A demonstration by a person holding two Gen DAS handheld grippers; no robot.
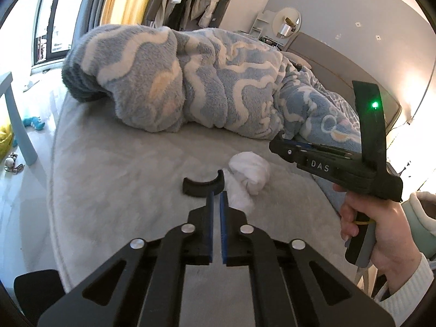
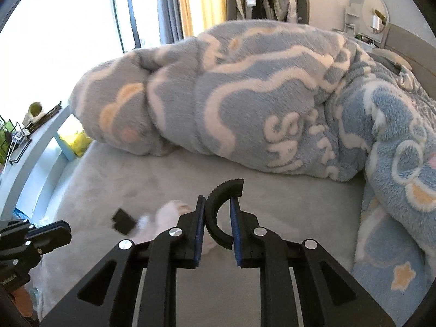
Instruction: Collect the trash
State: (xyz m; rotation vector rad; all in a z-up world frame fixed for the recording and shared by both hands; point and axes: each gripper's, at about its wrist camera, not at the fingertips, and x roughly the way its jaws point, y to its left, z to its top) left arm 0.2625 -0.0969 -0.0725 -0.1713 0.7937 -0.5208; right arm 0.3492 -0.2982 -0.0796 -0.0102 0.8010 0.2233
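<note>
Black curved plastic piece (image 2: 222, 215) sits clamped in the right gripper (image 2: 217, 218); left gripper (image 1: 216, 204) nearly closed, empty. White tissue wad (image 1: 249, 173) blurs at lower left of the right view.

Daylight pours in from the window (image 2: 68, 19) at my upper left, blown out to pure white in the right wrist view. The bed (image 1: 114, 169) is evenly lit, with soft shadows. A white wad (image 2: 166, 218) is motion-blurred. Fisheye bends the edges, and the corners are black.
</note>
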